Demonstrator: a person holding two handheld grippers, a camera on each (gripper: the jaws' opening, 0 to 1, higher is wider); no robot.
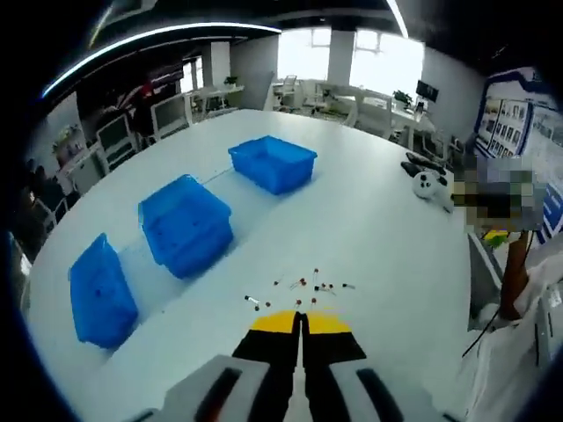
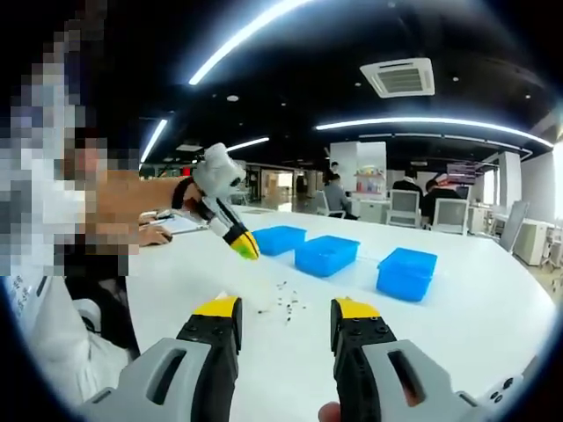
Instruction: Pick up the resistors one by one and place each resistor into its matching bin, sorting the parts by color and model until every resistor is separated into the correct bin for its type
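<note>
Several small resistors (image 1: 310, 286) lie scattered on the white table (image 1: 369, 229), just beyond my left gripper (image 1: 300, 322), whose yellow-tipped jaws are pressed together with nothing visible between them. Three blue bins stand in a row: near (image 1: 98, 292), middle (image 1: 186, 224), far (image 1: 273, 163). In the right gripper view, my right gripper (image 2: 286, 309) is open above the table edge with nothing between its jaws. Ahead of it lie the resistors (image 2: 283, 301) and the bins (image 2: 326, 254). The left gripper (image 2: 243, 244) hangs over the table, held by a person's hand.
A white rounded object (image 1: 427, 184) and black items (image 1: 420, 163) lie near the table's far right edge. A person (image 1: 519, 290) stands at the right side. Papers (image 2: 180, 224) lie at the far left of the table. Office chairs and desks stand beyond.
</note>
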